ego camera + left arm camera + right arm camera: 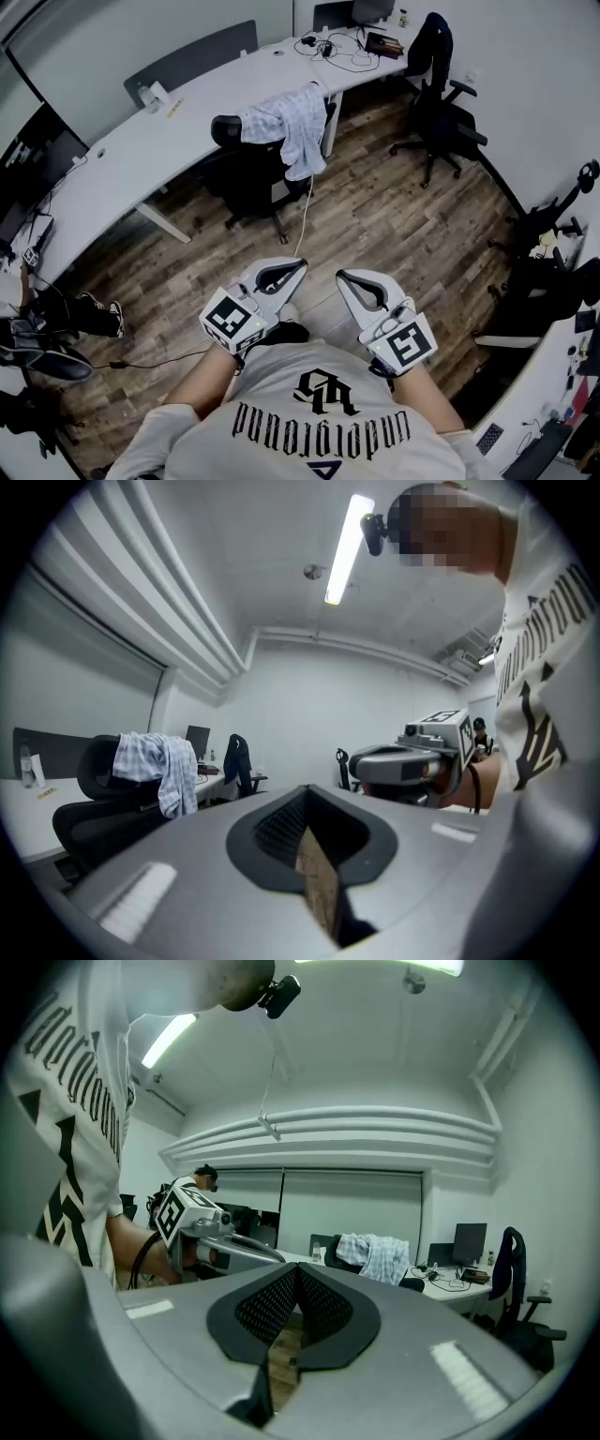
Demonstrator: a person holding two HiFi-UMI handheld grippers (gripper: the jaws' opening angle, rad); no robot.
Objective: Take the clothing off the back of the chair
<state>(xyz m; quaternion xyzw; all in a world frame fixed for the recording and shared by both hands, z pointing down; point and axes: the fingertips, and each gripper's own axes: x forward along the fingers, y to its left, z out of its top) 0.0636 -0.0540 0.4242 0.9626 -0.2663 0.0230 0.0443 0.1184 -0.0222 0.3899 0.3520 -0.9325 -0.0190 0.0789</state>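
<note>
Approach, both jaws closed, empty
Pale checked shirt [286,122] hung across black office chair [246,176] back, well ahead; left gripper [289,269] nearer than right gripper [349,279].

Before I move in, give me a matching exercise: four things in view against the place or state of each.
Things:
1. shirt
2. jacket
3. left gripper
4. monitor

Places or states:
A. hangs on the far chair, by the wall
B. jaws shut, nothing between them
C. draped over the back of the near chair
D. stands at the left end of the desk in the head view

Pairs: 1-C, 2-A, 3-B, 4-D
</note>
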